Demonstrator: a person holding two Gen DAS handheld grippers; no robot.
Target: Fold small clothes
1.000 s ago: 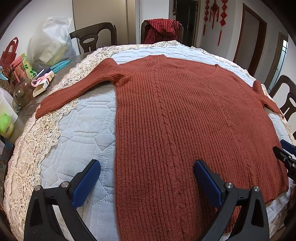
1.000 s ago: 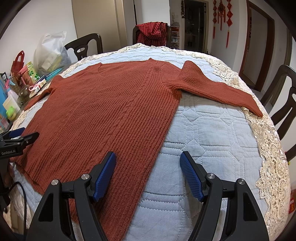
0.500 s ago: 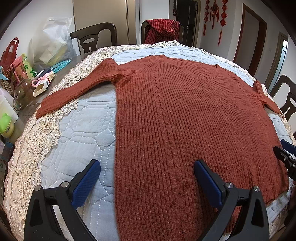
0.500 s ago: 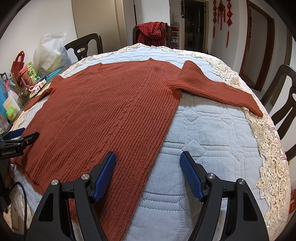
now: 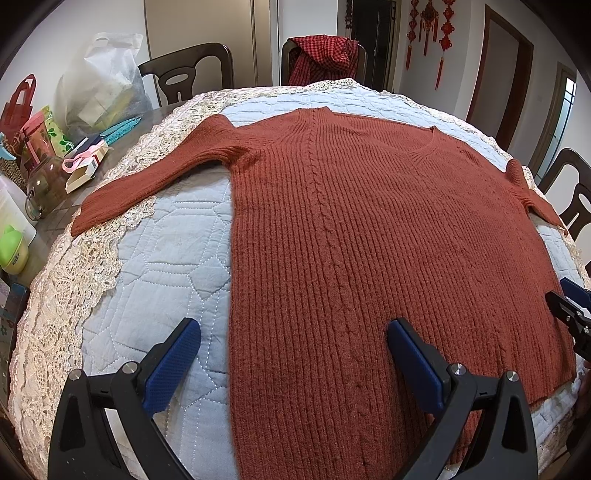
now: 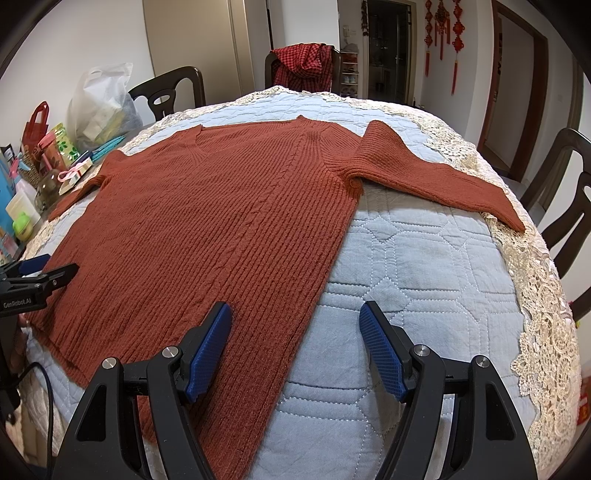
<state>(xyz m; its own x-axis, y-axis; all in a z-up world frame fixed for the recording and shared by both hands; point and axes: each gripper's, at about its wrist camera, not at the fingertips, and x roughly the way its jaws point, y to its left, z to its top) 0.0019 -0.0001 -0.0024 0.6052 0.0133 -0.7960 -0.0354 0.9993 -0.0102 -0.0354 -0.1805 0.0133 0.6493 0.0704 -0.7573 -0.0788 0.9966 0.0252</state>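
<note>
While both tools (image 5: 291,354) (image 6: 295,339) gape empty, only right view shows sweater's (image 6: 207,229) right cuff (image 6: 511,218).

home dining room | quilted table (image 5: 166,258) | chairs (image 5: 184,74) | red door ornaments (image 6: 458,33)

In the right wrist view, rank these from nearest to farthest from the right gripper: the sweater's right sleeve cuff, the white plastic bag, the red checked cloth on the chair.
From the right gripper:
1. Sweater's right sleeve cuff, right of the gripper, on the lace edge.
2. White plastic bag, far left, beside the table.
3. Red checked cloth, draped on the chair behind the table's far edge.
</note>
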